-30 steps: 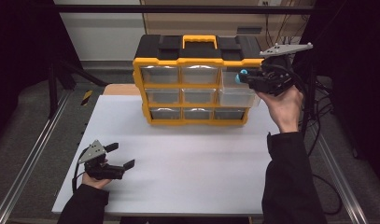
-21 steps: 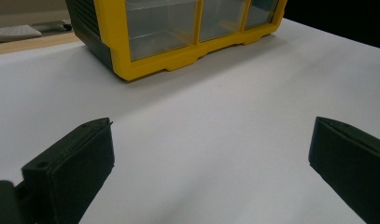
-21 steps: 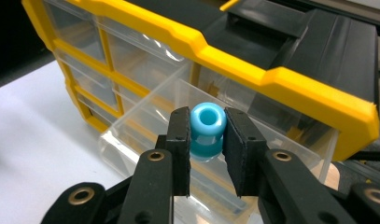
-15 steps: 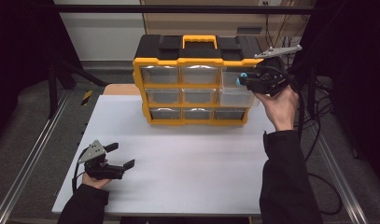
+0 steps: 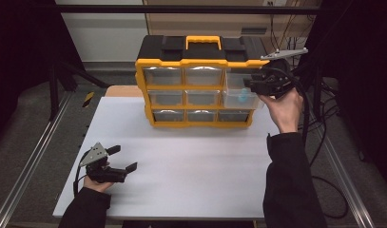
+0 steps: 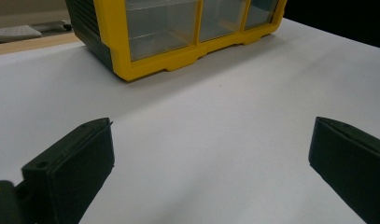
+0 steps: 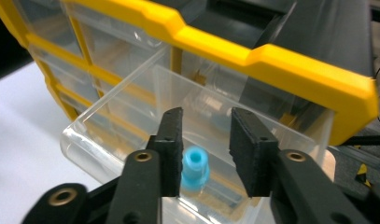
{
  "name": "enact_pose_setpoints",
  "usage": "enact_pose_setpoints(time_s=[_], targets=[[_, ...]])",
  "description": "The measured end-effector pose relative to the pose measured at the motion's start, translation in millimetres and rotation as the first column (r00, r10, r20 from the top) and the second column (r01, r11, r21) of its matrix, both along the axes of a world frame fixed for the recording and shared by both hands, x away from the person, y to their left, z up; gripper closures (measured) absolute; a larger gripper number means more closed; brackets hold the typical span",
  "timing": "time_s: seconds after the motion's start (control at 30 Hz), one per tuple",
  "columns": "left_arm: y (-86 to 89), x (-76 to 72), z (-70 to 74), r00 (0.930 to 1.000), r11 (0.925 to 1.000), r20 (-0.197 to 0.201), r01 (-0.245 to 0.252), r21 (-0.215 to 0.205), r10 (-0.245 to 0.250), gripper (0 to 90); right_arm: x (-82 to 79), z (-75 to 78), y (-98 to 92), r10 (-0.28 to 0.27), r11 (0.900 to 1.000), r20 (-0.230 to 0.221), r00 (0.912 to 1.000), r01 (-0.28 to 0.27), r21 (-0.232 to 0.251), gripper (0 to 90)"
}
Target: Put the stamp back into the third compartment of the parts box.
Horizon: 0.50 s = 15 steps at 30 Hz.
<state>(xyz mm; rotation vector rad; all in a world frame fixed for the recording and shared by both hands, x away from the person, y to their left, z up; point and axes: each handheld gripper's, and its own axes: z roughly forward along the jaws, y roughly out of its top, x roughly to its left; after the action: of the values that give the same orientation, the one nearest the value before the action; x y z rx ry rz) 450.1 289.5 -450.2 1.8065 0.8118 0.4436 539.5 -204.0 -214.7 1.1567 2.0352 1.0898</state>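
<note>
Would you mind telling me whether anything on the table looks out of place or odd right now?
One clear drawer at the right of the yellow organizer is pulled out while the others sit flush. A small blue piece lies inside it, under the right gripper, whose jaws have just been opening.

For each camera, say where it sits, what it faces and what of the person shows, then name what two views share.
High view: above the person's side, looking forward and down on the white table and the yellow drawer cabinet; both forearms, the left claw and the right claw show.
Left gripper view: low over the table, facing the cabinet's base; its two black jaws stand wide apart.
Right gripper view: looks down into the pulled-out clear drawer at a small blue part; its jaws have just been opening.
Shared: the cabinet appears in all three.
</note>
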Motion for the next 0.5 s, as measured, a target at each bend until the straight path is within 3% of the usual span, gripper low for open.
enact_pose_setpoints(time_s=[0.17, 0.3, 0.5], targets=[[-0.3, 0.2, -0.2, 1.0000, 1.0000, 0.000, 0.000, 0.002, 0.000, 0.0, -10.2, 4.7, -7.5, 0.001, 0.997, 0.073, 0.9974, -0.007, 0.075, 43.3], [-0.2, 0.1, 0.0, 1.0000, 1.0000, 0.000, -0.001, 0.001, 0.001, 0.0, -21.6, 7.7, -10.0, 0.016, 0.992, 0.143, 0.9896, -0.034, 0.122, 31.7], [-0.3, 0.0, 0.1, 1.0000, 1.0000, 0.001, -0.001, 0.001, 0.001, 0.0, -36.6, 4.3, -8.0, 0.059, 0.984, 0.187, 0.9805, -0.089, 0.155, 15.1]])
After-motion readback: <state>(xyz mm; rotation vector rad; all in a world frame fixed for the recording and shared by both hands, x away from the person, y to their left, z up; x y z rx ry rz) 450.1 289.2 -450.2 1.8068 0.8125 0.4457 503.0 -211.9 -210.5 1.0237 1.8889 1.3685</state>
